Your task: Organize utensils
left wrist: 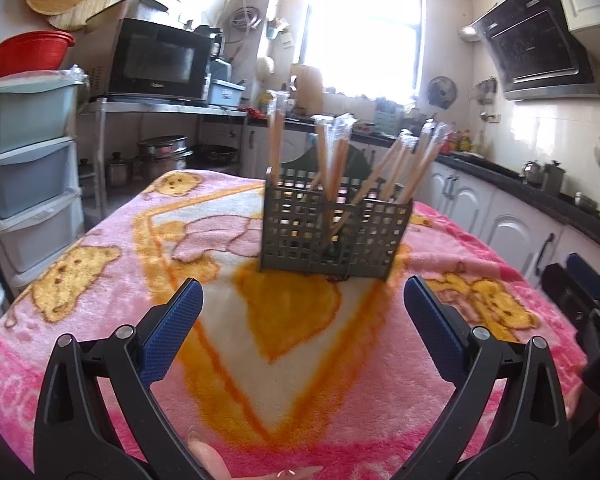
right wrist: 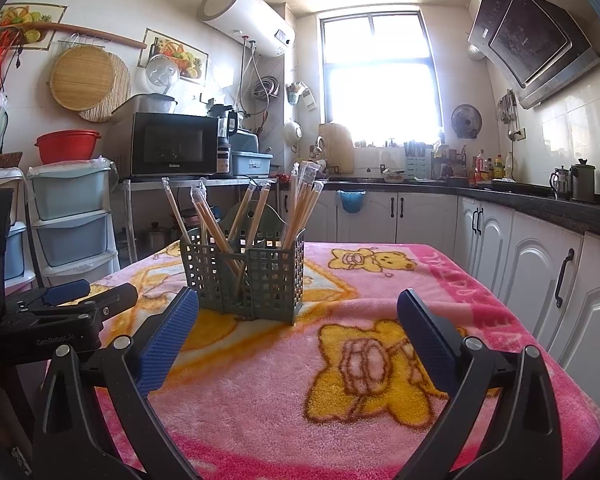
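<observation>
A grey-green lattice utensil basket (left wrist: pixel 332 232) (right wrist: pixel 246 276) stands upright on the pink bear-print blanket (left wrist: pixel 100 280) (right wrist: pixel 380 280) covering the table. Several pairs of wrapped wooden chopsticks (left wrist: pixel 404 160) (right wrist: pixel 304 200) lean in its compartments. My left gripper (left wrist: pixel 302 292) is open, low over the blanket, a short way in front of the basket with nothing between its blue pads. My right gripper (right wrist: pixel 298 302) is open too, its left pad near the basket's front, apart from it. In each view the other gripper shows at the edge: the right one (left wrist: pixel 588 300) and the left one (right wrist: pixel 80 296).
Plastic drawer units (left wrist: pixel 28 168) (right wrist: pixel 72 216) stand left of the table, with a microwave (right wrist: pixel 174 146) on a metal shelf behind. White cabinets under a dark counter (right wrist: pixel 520 200) run along the right side. Fingertips (left wrist: pixel 208 456) show at the bottom of the left wrist view.
</observation>
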Demonstrator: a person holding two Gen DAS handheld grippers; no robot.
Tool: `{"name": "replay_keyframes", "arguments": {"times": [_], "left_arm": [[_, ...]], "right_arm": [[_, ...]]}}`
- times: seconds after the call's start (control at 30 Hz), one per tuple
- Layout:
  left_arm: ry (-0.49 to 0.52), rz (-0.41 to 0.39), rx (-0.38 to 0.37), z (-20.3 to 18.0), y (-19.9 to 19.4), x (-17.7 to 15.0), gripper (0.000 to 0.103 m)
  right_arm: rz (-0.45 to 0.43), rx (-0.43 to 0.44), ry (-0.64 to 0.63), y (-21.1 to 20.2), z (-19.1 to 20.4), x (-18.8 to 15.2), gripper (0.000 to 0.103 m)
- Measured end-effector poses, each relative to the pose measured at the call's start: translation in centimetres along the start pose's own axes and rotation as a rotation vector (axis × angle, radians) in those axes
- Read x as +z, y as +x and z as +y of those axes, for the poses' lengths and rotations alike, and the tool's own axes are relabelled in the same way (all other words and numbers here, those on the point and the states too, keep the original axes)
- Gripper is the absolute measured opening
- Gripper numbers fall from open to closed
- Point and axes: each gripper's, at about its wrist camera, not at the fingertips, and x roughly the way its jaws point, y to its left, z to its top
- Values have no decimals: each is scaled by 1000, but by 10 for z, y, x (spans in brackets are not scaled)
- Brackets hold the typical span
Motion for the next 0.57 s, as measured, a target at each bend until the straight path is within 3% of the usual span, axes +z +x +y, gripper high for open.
{"name": "replay_keyframes", "arguments": {"times": [0.23,0.4,0.47,0.57], "left_arm": [[-24,22,2,5,1,2,93],[-98,159,35,40,12,20,93],[-141,231,73,69,22,30,93],[-128,316,217,114,45,41,93]], "right_arm": [[21,-16,12,-1,-6,1,97],[119,-89,64,11,-38,10,97],[202,-161,68,26,-61,13,97],[430,-304,76,69,-111,8,97]]}}
